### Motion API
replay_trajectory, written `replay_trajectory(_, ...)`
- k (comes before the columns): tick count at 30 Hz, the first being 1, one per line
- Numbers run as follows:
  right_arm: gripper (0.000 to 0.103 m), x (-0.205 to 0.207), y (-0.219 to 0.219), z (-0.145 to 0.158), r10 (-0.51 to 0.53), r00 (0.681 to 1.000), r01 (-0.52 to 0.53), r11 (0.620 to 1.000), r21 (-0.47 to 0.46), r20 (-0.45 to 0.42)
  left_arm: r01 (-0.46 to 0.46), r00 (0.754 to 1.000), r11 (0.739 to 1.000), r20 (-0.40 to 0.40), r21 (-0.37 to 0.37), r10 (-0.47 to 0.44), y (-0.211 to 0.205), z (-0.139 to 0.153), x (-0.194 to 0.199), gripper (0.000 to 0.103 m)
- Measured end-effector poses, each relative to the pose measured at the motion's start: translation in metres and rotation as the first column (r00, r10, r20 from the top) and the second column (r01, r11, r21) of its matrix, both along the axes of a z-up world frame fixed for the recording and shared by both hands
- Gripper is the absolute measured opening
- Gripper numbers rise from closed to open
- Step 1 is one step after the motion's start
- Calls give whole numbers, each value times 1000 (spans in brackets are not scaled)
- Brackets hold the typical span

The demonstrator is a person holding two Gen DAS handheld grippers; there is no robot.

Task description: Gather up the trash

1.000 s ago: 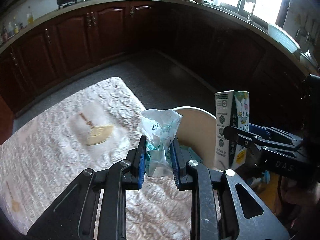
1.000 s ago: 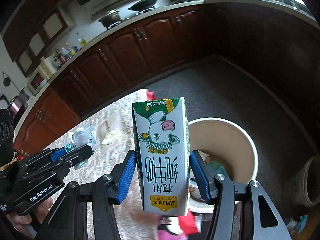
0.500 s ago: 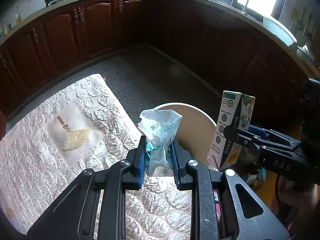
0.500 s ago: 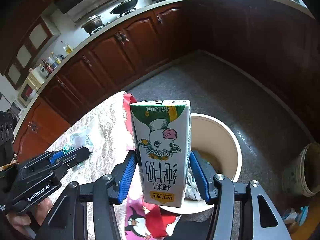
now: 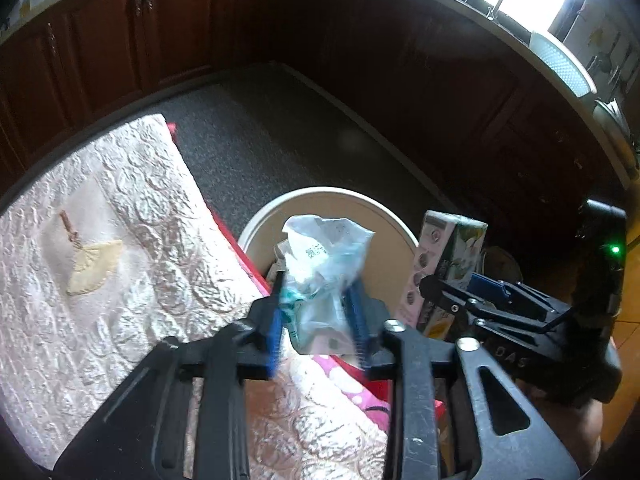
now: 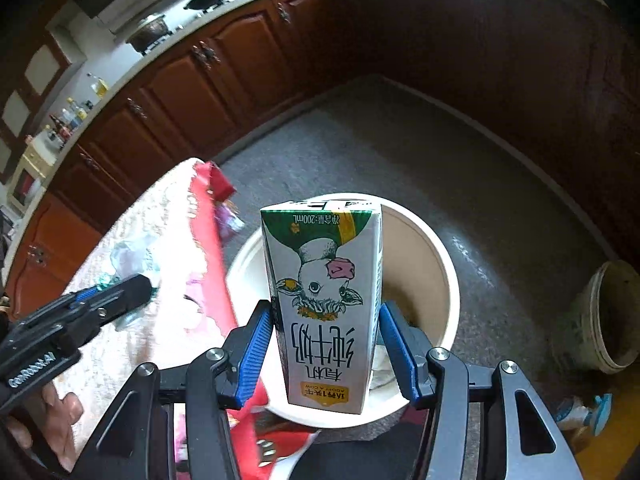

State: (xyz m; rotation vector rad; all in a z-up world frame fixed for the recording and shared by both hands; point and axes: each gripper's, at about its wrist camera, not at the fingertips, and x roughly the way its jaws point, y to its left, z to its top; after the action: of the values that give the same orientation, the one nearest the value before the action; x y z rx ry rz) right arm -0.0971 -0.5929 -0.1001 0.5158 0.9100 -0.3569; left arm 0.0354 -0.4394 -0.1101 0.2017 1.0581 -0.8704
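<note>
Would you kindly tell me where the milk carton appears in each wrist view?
Left wrist view: milk carton at right of centre, held by the other tool.
Right wrist view: milk carton at centre, upside down.
Shared landmark: the beige bin behind it.

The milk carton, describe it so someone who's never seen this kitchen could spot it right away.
Find the round cream bin on the grey floor beside the quilted table edge. Above its mouth, the right gripper is shut on the milk carton between blue pads. Unlike the crumpled plastic bag between the left gripper's opening jaws, it is a rigid white box with a cartoon cow, held upside down.
</note>
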Motion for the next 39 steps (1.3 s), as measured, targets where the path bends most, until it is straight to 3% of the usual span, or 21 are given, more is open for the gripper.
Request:
replay_trajectory(3, 57, 0, -4, -11, -13, 999, 12, 1000, -24, -40, 8, 1000, 1000, -19, -11, -8, -4, -5, 1, 55)
replay_trajectory(5, 62, 0, -7, -16, -25, 998, 23, 999, -26, -56, 7, 1000, 1000, -19, -8, -7, -3, -8, 1, 57)
replay_trajectory(14, 62, -6, -6, -18, -39, 998, 39, 999, -2, -55, -21, 999, 1000, 25, 8, 21, 10, -4, -8, 57)
replay_trajectory(24, 64, -14, 19, 3, -26, 1000, 26, 999, -35, -6, -82, 991, 997, 106, -10, 83, 50, 13, -16, 57)
replay_trajectory(39, 69, -13, 82, 53, 62, 991, -48, 992, -120, 119, -222, 941, 973, 248, -59, 230, 120, 58, -28, 57)
